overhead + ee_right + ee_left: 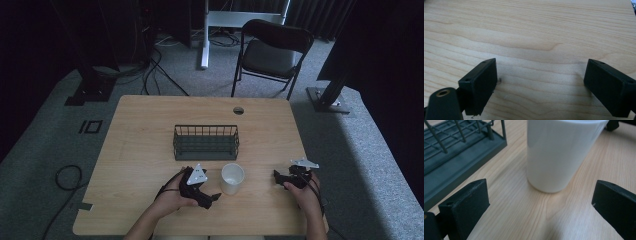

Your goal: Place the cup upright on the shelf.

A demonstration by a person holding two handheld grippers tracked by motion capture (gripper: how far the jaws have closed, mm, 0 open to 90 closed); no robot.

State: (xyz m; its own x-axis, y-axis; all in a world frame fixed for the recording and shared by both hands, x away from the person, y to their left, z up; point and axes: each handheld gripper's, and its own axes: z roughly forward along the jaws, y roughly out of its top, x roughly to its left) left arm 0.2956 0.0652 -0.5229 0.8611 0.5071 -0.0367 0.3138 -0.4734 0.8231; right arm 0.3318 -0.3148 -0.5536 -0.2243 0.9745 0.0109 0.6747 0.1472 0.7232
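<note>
A white cup (232,178) stands upright on the wooden table (150,150), just in front of a dark wire basket (206,142). My left gripper (212,196) lies low on the table at the cup's left front, open, its jaws pointing at the cup. In the left gripper view the cup (559,152) stands close ahead, beyond the gap between the open jaws, with the basket (456,152) at upper left. My right gripper (277,177) rests near the table's right front, open, over bare wood (536,37).
A round cable hole (238,110) sits near the table's far edge. A black folding chair (270,52) stands on the carpet behind the table, with stand bases and cables on the floor at left and right.
</note>
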